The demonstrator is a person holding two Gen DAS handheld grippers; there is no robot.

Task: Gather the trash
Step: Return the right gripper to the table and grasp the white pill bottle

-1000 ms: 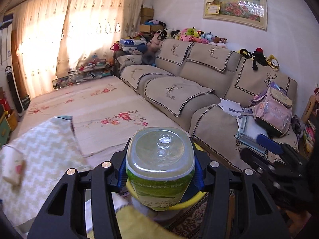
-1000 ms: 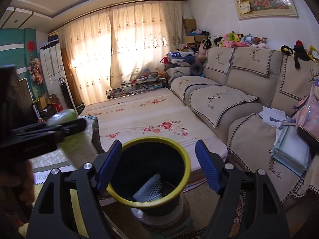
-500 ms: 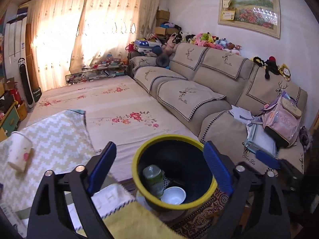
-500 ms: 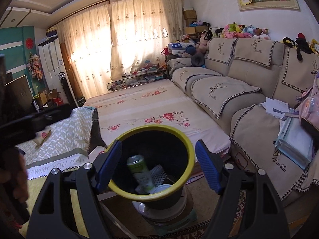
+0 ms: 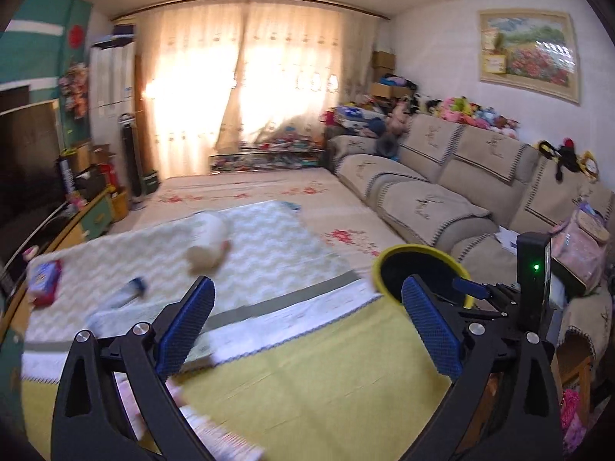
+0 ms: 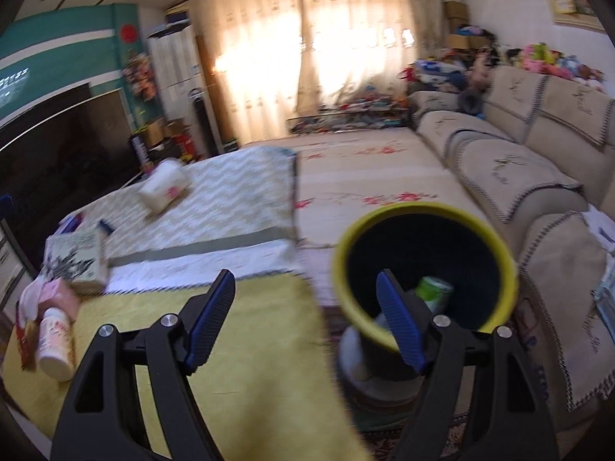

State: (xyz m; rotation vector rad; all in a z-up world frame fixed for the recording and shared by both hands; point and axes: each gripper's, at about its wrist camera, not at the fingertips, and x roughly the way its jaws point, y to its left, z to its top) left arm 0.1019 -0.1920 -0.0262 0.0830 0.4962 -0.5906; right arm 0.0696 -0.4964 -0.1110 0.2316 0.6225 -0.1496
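The black bin with a yellow rim (image 6: 384, 215) stands on the floor right of the table; the green can (image 6: 434, 292) lies inside it. The bin also shows in the left wrist view (image 5: 419, 249). My left gripper (image 5: 307, 326) is open and empty over the yellow tablecloth. My right gripper (image 6: 307, 319) is open and empty, at the table's right edge beside the bin. A white paper cup (image 5: 205, 242) lies on its side on the zigzag cloth, also in the right wrist view (image 6: 163, 188).
On the table lie a red-blue packet (image 5: 42, 280), a blue-capped tube (image 5: 127, 294), a patterned box (image 6: 75, 257), a small white bottle (image 6: 57, 342) and a pink cloth (image 6: 50, 294). A beige sofa (image 5: 442, 192) runs along the right.
My left gripper let go of the green can, which dropped into the bin. Both grippers then swung left, from the bin toward the table.
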